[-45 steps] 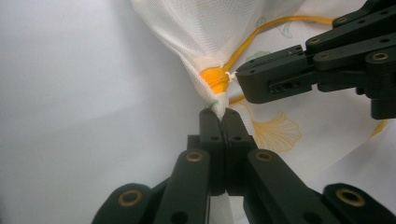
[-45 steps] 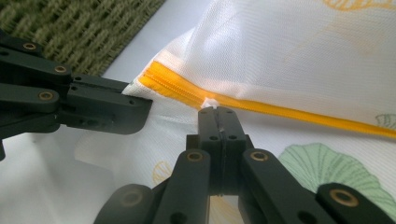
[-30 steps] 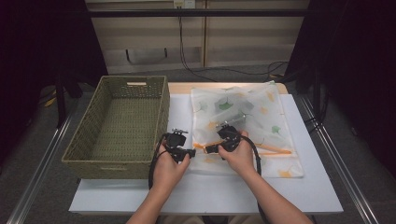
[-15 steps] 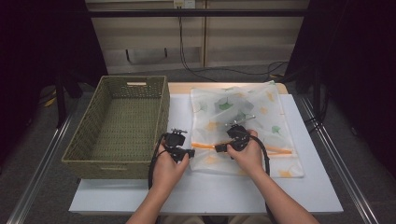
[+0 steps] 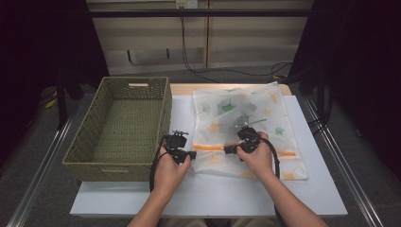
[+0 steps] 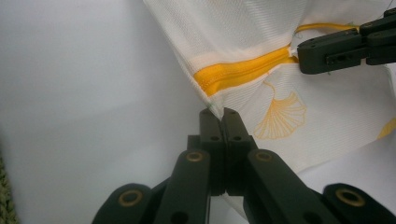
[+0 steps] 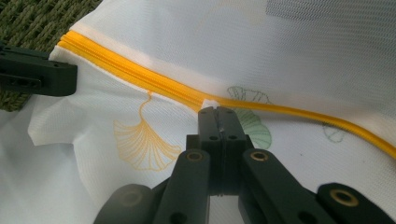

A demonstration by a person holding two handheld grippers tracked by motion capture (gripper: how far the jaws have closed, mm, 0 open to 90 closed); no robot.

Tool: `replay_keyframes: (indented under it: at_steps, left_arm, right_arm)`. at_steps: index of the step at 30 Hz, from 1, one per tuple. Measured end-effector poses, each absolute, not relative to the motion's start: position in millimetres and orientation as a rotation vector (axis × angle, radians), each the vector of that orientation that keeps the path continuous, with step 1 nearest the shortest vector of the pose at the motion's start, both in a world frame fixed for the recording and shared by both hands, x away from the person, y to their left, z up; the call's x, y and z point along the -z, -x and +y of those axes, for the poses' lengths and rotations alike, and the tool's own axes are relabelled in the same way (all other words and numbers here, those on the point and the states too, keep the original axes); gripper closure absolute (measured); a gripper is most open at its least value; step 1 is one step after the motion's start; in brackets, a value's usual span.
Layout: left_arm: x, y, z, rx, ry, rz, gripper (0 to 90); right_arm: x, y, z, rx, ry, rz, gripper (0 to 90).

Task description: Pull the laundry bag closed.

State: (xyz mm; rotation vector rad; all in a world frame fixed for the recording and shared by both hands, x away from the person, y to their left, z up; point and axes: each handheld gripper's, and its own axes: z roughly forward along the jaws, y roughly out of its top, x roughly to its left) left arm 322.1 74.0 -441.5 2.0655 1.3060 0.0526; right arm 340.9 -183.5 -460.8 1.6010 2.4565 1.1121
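Dark curtains and a pale panelled wall with trailing cables stood behind a white table (image 5: 283,198) in the high view. On it, toward 9 o'clock, sat a green woven basket (image 5: 124,126) whose inside looked bare, and toward 1 o'clock lay a white mesh bag (image 5: 246,127) printed with ginkgo leaves and crossed by an orange zipper (image 5: 210,147); dim greenish shapes showed through the mesh, too faint to tell what they were. The left hand-held gripper (image 5: 190,154) met the bag's near left edge just beside the basket, while the right hand-held gripper (image 5: 229,150) sat on the zipper line at about 3 o'clock from it, near but apart. From above the jaws were too small to judge. The left gripper view showed what that view did not: the left hand-held gripper (image 6: 218,116) had its jaws pressed together on the bag's (image 6: 261,28) side hem just below the zipper's (image 6: 238,72) end, with the other gripper's black jaws closed at the zipper toward 2 o'clock and bare table (image 6: 84,93) at 9 o'clock. The right gripper view showed the right hand-held gripper (image 7: 218,113) pinched shut on a small tab of fabric right at the zipper (image 7: 140,72), apparently the slider's pull, though the slider itself was hidden. There the bag (image 7: 280,42) spread across the frame, a yellow leaf print lay at 9 o'clock of the jaws, and the basket's (image 7: 28,18) weave sat at 10 o'clock behind the other gripper's tip.
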Motion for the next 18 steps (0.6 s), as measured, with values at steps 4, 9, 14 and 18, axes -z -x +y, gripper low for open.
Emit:
replay_keyframes:
  at_steps: [4,9,14,18]
  left_arm:
    - [440,-322,75,-0.051,-2.067,1.307,89.9]
    - [440,-323,76,-0.049,-2.063,1.314,89.9]
    - [440,-323,76,-0.052,-2.059,1.320,89.9]
    - [440,-323,76,-0.041,-2.056,1.320,89.9]
  right_arm:
    - [459,-340,-186,-1.115,-1.593,2.459,90.0]
    - [461,-341,-197,-1.144,-1.635,2.443,90.0]
    - [460,-339,-202,-1.108,-1.631,2.438,90.0]
    - [461,-339,-209,-1.116,-1.640,2.425,90.0]
